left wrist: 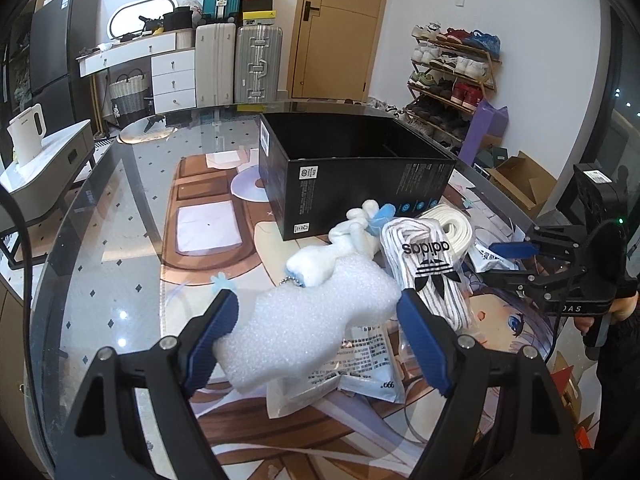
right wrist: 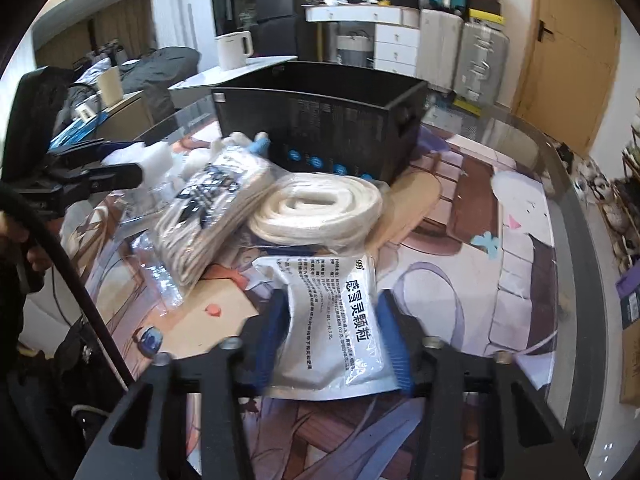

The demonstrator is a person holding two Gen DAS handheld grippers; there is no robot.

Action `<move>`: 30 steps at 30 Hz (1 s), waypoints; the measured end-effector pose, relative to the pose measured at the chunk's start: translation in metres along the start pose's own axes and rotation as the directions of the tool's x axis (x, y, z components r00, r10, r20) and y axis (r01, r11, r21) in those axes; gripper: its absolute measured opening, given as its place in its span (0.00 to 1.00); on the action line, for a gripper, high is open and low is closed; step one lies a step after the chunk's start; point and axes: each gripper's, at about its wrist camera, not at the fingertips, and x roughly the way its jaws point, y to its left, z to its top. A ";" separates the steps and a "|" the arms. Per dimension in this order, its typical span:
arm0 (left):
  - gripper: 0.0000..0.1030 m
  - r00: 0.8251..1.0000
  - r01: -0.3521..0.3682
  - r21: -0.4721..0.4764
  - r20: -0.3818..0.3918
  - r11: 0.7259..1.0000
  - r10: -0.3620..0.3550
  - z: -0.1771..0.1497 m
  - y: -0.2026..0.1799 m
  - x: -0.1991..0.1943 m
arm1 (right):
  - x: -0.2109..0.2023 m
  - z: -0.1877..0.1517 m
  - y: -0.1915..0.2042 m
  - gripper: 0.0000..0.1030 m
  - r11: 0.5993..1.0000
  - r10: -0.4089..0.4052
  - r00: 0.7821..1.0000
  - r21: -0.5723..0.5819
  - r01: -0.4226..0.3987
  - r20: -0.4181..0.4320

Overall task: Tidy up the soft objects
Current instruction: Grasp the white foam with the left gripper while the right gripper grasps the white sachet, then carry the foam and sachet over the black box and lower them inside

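On the round glass surface with a cartoon print beneath it, the left gripper has its blue-padded jaws spread wide around a white block of packing foam; its left pad touches the foam, while whether the right pad presses on it cannot be told. Against the foam's far end lies a small white plush toy with a ball chain. Just beside it, toward the right edge, sits a clear bag of white striped socks with a black trefoil logo, and past that a coiled white fabric strap in clear wrap. An open black cardboard box stands behind them, near the middle of the surface. The right gripper has its jaws narrowed on a white foil sachet printed with black characters, both blue pads against the sachet's edges, at the near edge of the surface.
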 end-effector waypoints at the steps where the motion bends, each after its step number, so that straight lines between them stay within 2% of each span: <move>1: 0.79 1.000 0.001 -0.001 0.001 1.000 -0.001 0.000 0.000 0.000 | -0.001 0.000 0.001 0.32 1.000 -0.002 1.000 -0.001 0.002 0.002; 6: 0.79 1.000 0.009 -0.011 0.016 1.000 -0.009 0.002 0.003 -0.004 | -0.009 -0.004 0.004 0.24 1.000 0.011 1.000 -0.005 -0.011 0.029; 14: 0.79 0.998 0.014 -0.023 0.055 1.000 -0.013 0.011 0.005 -0.013 | -0.041 0.001 0.009 0.24 1.000 0.005 0.992 0.015 -0.007 0.128; 22: 0.79 0.995 0.008 -0.003 0.096 1.000 -0.008 0.030 -0.002 -0.018 | -0.065 0.032 0.010 0.24 0.998 -0.053 0.966 0.050 0.042 0.252; 30: 0.79 0.990 0.013 0.010 0.140 1.000 -0.015 0.057 -0.009 -0.016 | -0.065 0.070 0.020 0.24 0.998 -0.054 0.956 0.037 0.046 0.288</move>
